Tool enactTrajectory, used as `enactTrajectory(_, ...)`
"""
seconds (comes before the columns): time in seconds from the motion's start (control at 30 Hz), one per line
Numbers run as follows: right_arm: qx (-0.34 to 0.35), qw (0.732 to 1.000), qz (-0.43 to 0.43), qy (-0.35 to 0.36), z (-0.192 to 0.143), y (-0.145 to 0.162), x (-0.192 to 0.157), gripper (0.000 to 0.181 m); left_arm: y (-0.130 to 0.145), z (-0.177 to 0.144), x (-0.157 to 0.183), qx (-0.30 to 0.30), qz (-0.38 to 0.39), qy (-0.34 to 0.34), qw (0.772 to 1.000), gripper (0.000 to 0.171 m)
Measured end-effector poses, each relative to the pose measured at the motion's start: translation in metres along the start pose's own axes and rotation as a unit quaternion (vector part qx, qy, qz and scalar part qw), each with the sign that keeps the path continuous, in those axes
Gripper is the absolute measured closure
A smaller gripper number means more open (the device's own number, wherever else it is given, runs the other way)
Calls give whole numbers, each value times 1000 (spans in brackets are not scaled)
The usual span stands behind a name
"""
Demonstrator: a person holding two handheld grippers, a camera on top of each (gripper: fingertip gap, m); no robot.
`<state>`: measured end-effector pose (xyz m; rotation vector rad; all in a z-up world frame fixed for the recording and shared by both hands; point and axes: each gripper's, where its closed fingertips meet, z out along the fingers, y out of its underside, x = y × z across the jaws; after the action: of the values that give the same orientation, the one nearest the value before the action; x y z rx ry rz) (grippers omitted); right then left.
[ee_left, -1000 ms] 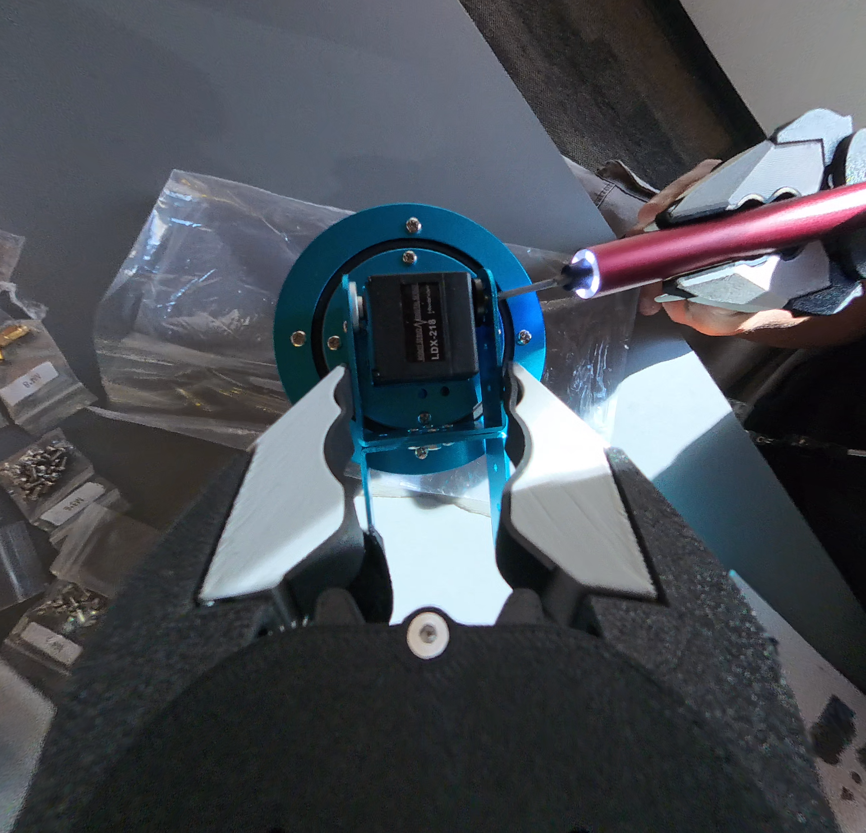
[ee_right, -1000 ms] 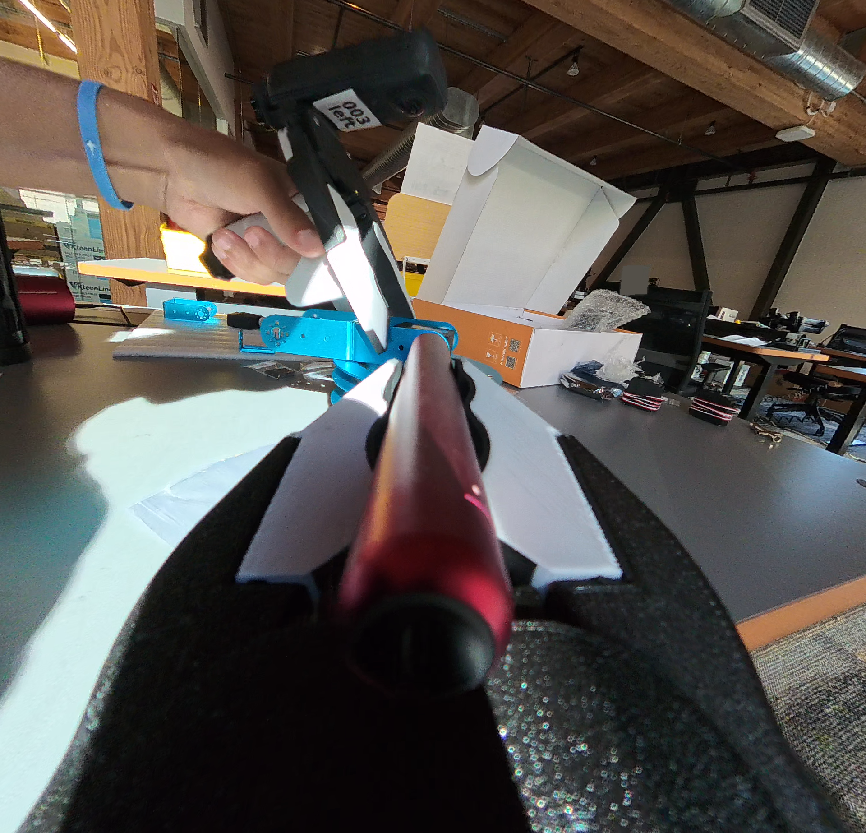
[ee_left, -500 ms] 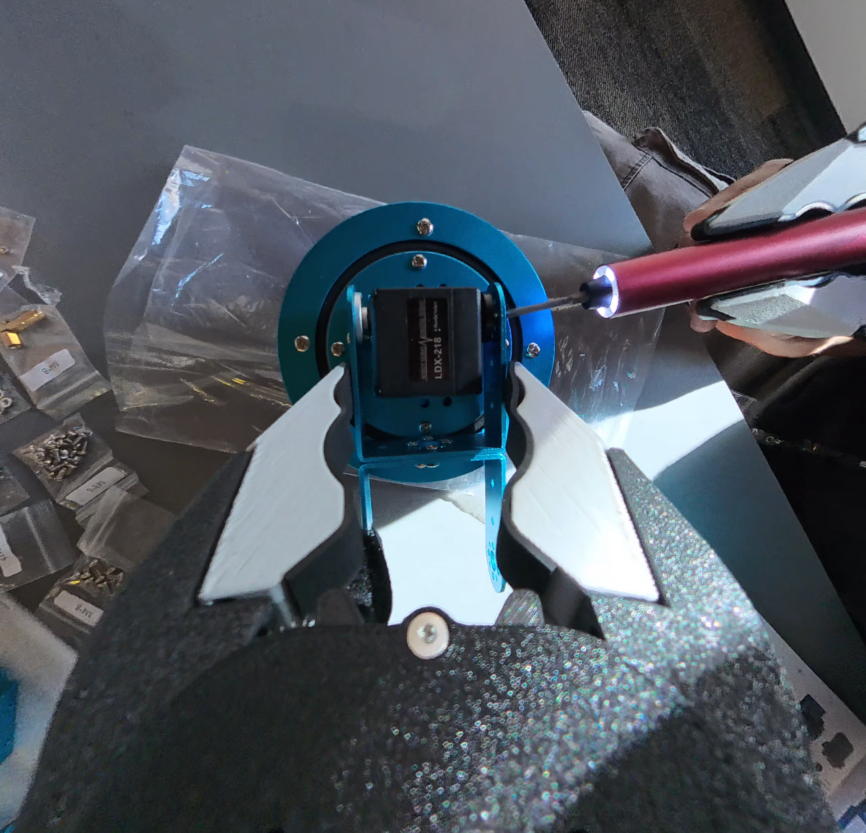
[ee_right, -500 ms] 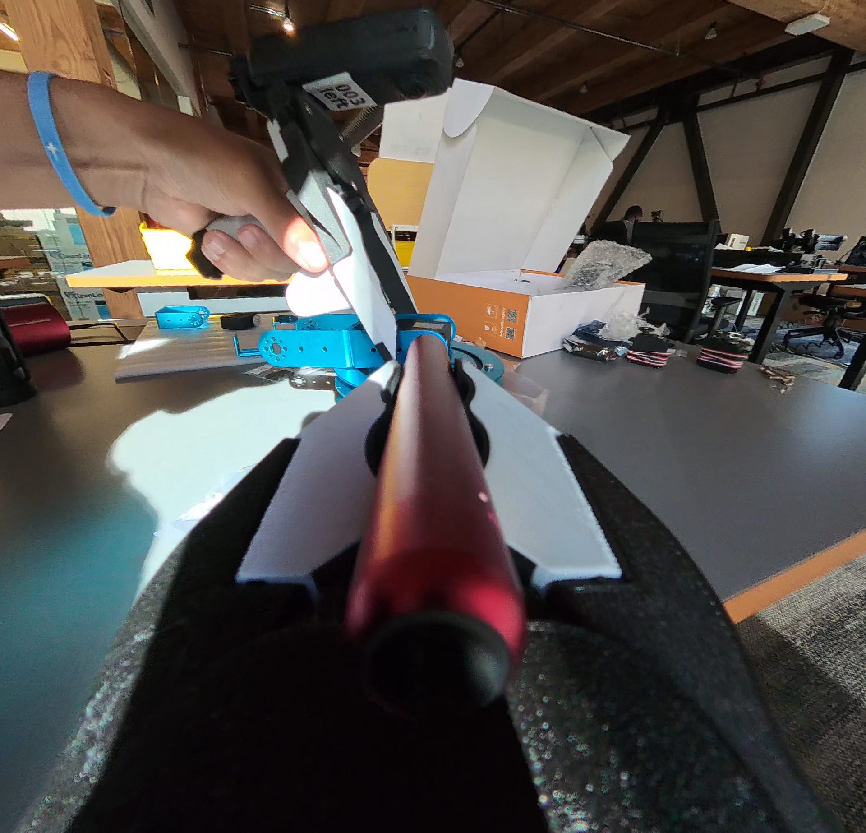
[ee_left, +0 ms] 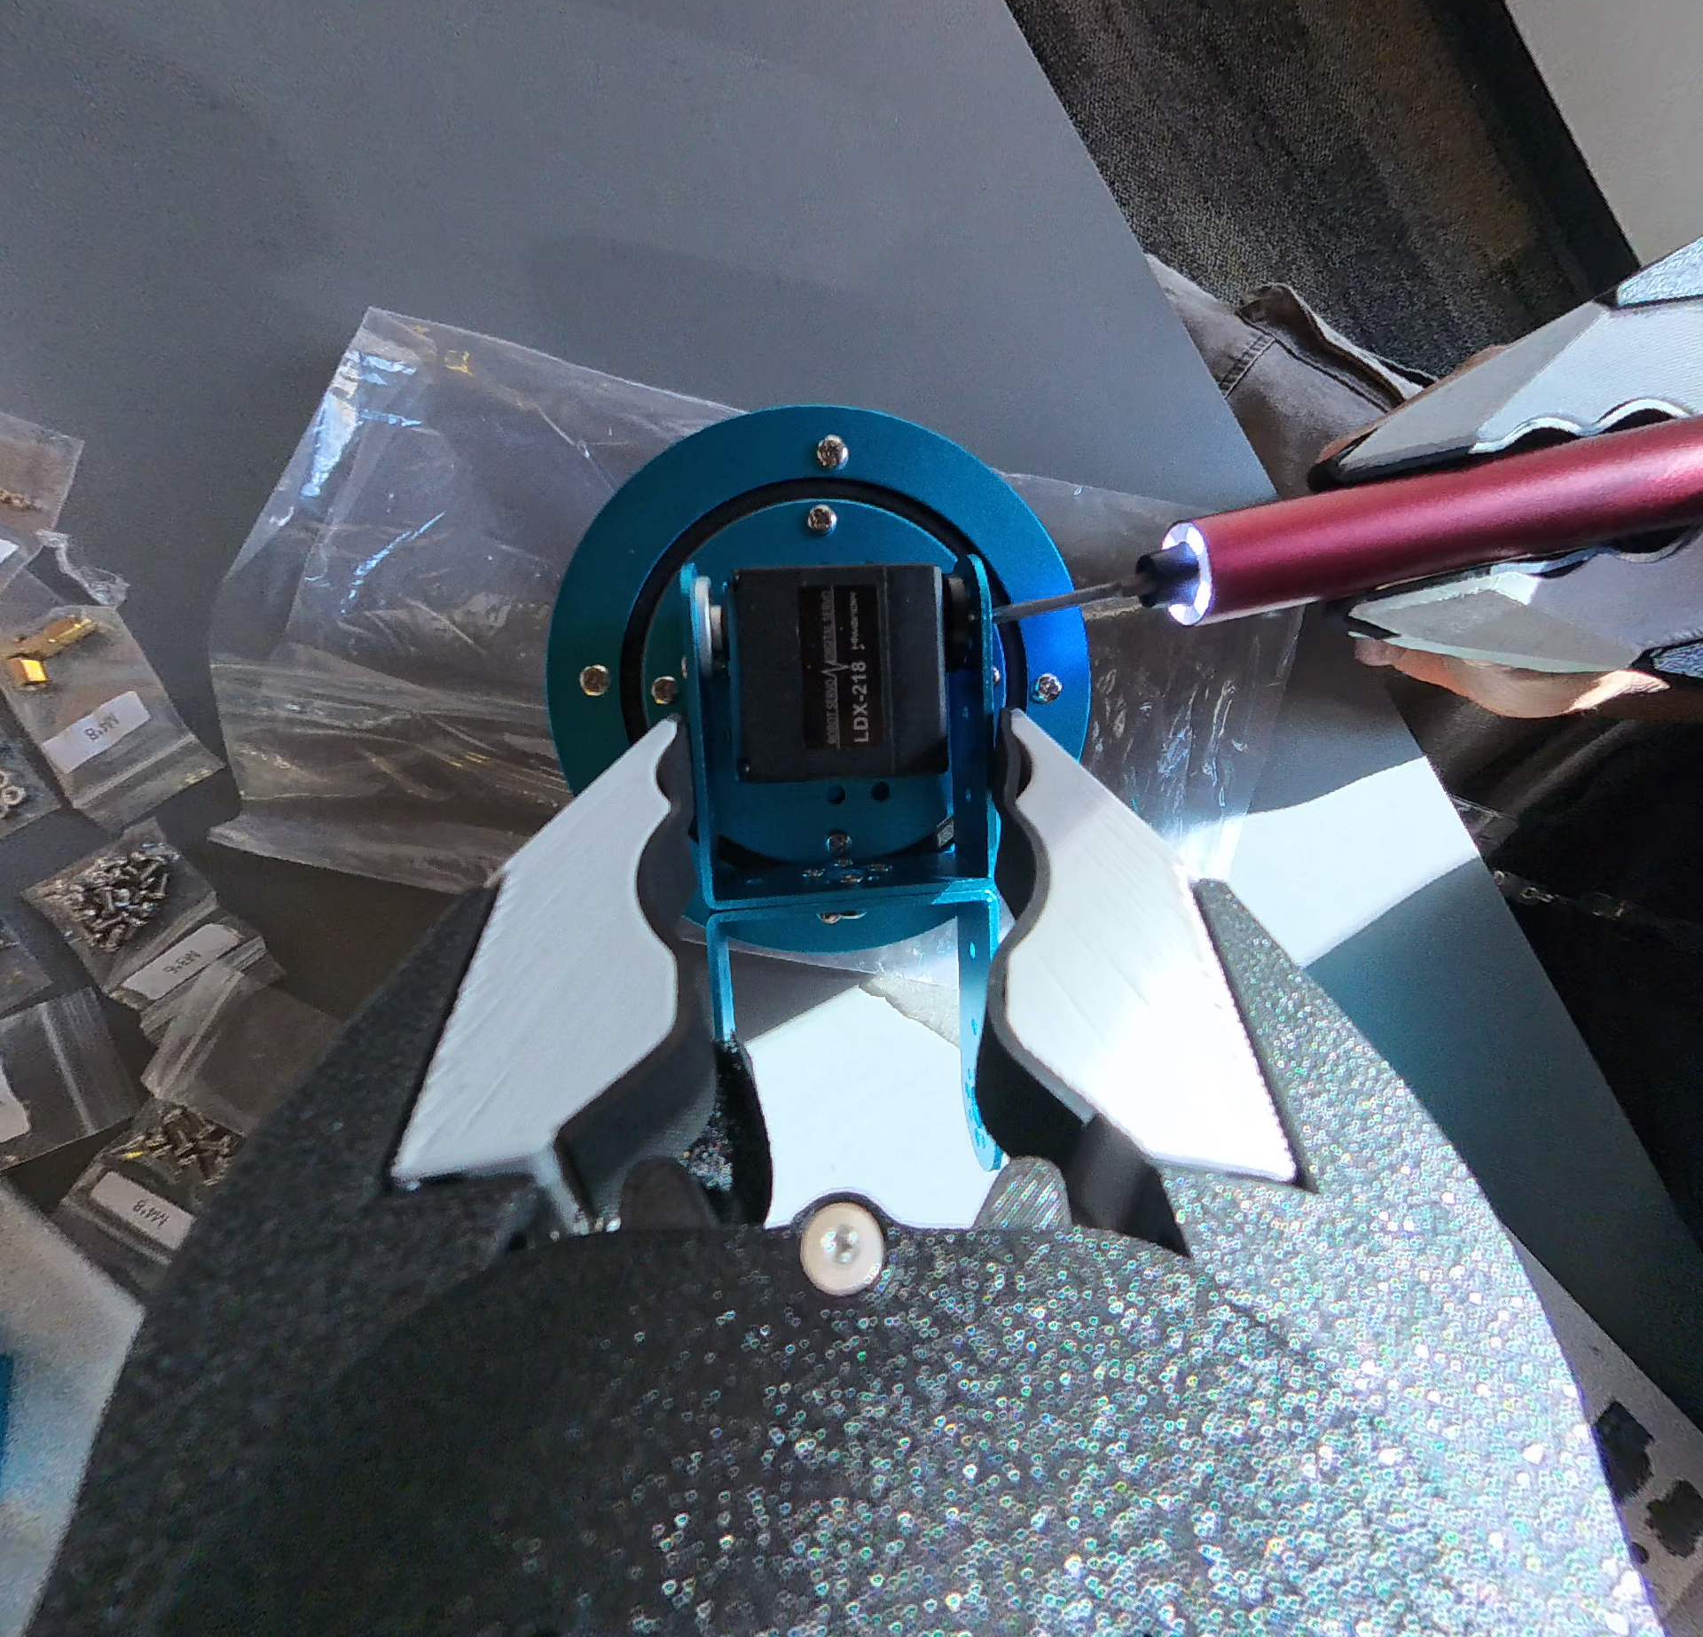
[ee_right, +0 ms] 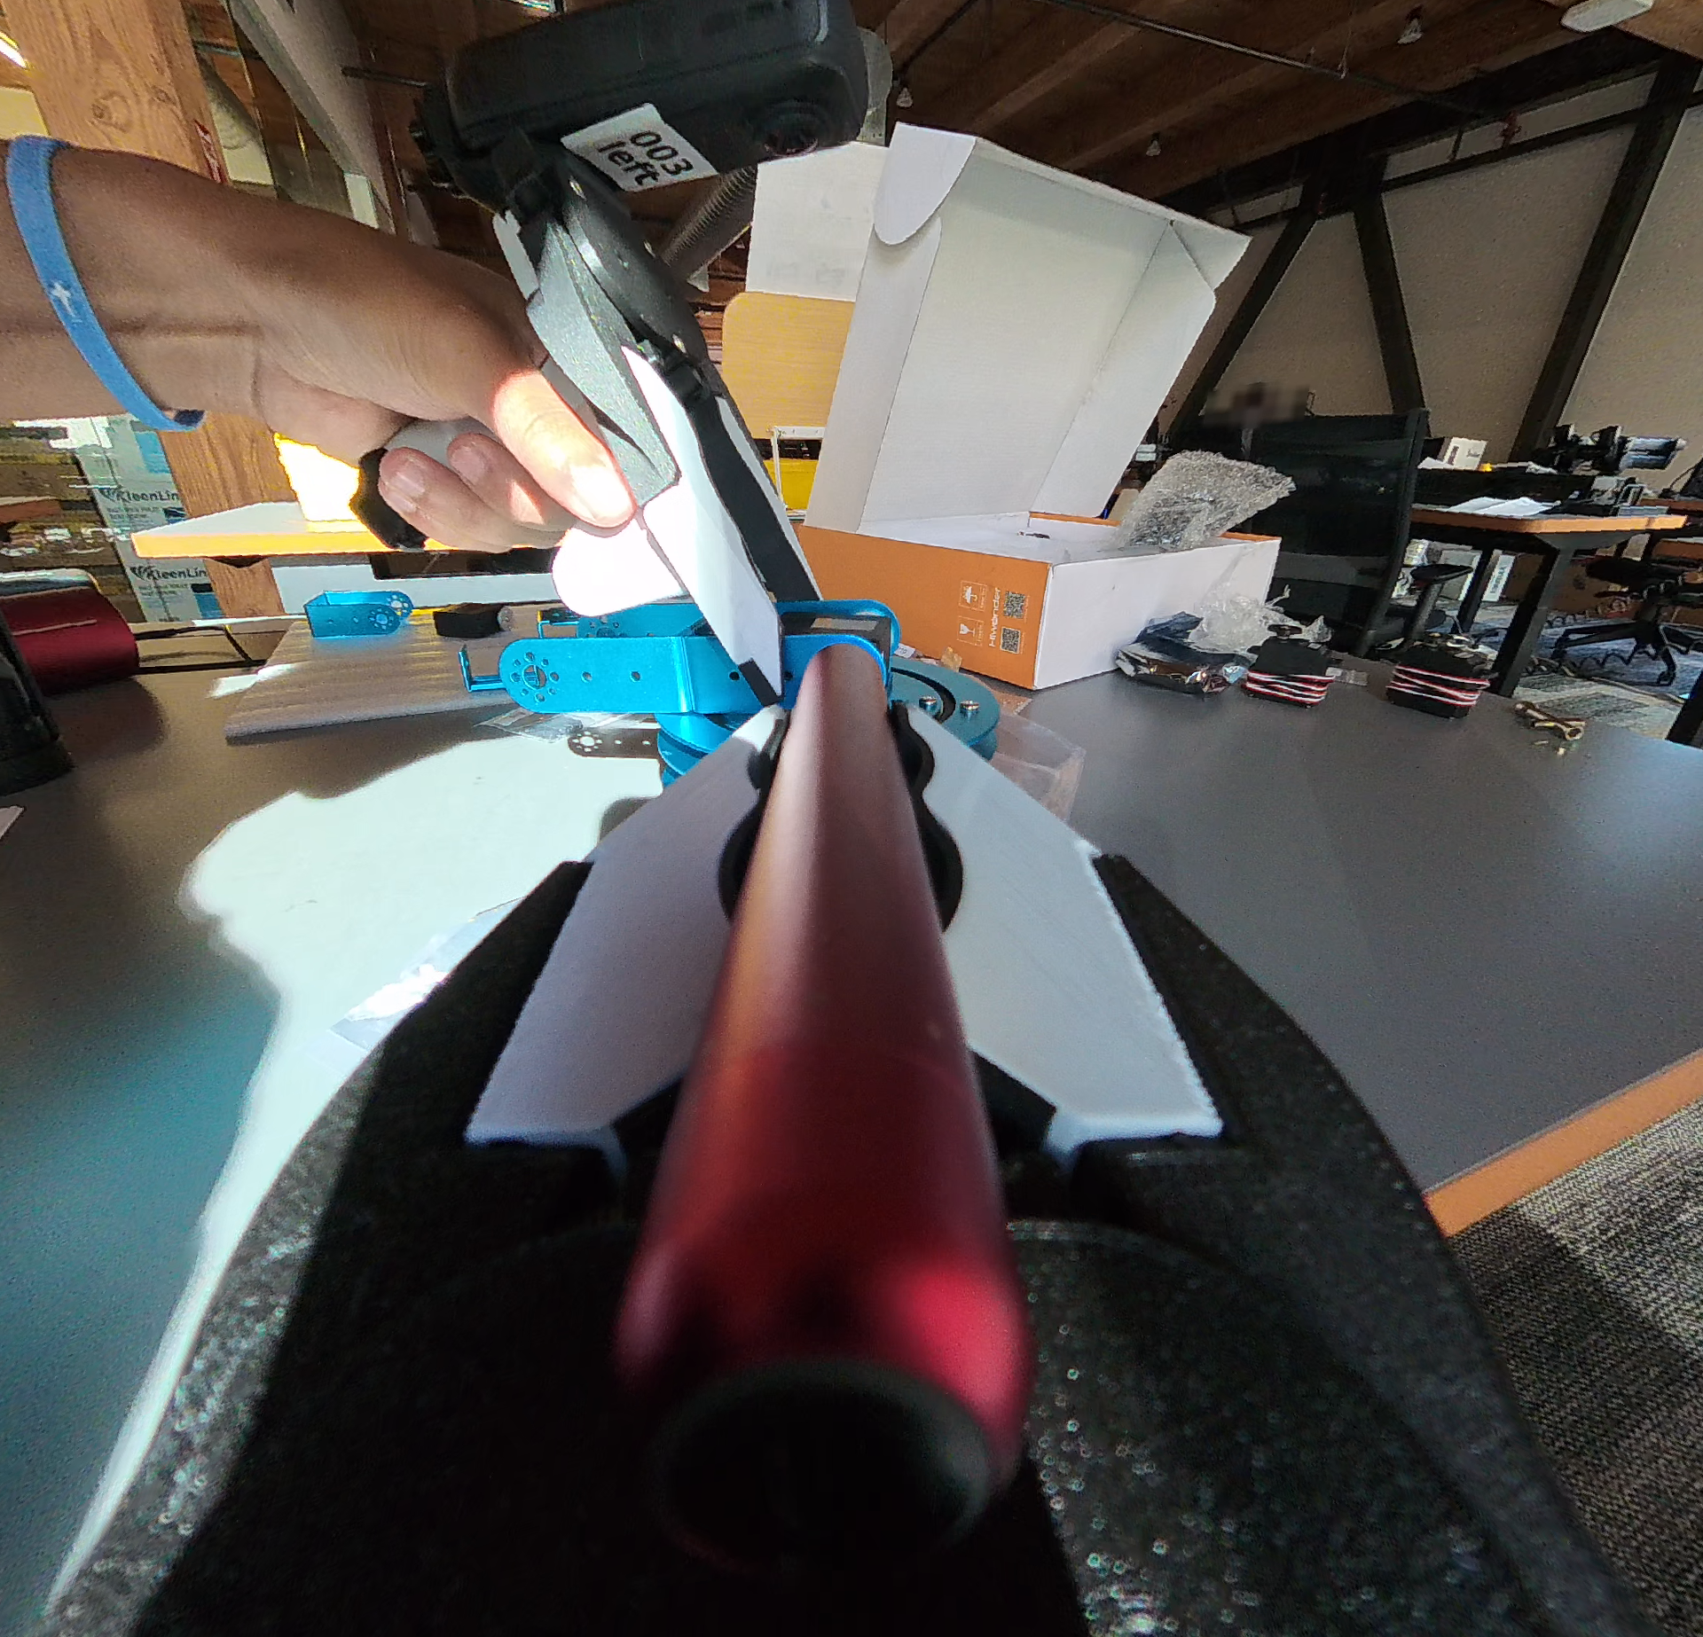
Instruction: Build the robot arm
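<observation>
My left gripper (ee_left: 840, 727) is shut on a blue metal U-bracket (ee_left: 975, 856) that holds a black servo (ee_left: 839, 681) above a round blue base (ee_left: 599, 598). My right gripper (ee_right: 834, 717) is shut on a red electric screwdriver (ee_right: 829, 1040). In the left wrist view the screwdriver (ee_left: 1438, 524) comes in from the right with its light on. Its bit (ee_left: 1060, 600) touches the bracket's right side next to the servo. The right wrist view shows the left gripper (ee_right: 751, 662) from the side, clamped on the blue bracket assembly (ee_right: 636, 671).
A clear plastic bag (ee_left: 387, 635) lies under the base. Small bags of screws (ee_left: 120, 893) lie at the left. An open white and orange box (ee_right: 1032, 506), spare servos (ee_right: 1290, 671) and more blue brackets (ee_right: 359, 612) sit on the grey table (ee_right: 1382, 902). The table's edge (ee_right: 1567, 1150) is near right.
The screwdriver has drawn back slightly to the right, its bit staying at the bracket's side. The left gripper still clamps the bracket, and the camera views have shifted a little.
</observation>
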<state>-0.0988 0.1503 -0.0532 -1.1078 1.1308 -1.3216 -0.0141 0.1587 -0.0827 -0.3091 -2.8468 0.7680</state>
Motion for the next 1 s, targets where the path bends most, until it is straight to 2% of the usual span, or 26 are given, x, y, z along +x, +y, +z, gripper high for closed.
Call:
enactTrajectory(0.23,2,1000,-21,3,-1,0,-2,162,1,0,1,-5,1,0,1000,108)
enactTrajectory(0.6,-1,999,25,-23,1,-3,2,161,3,-2,2,-4,15,18,1000,107)
enactTrajectory(0.9,6,1000,-24,-5,2,-2,-2,163,3,-2,1,-8,20,11,1000,108)
enactTrajectory(1.0,6,1000,-13,-13,2,-1,-1,161,4,-2,1,-10,22,10,1000,108)
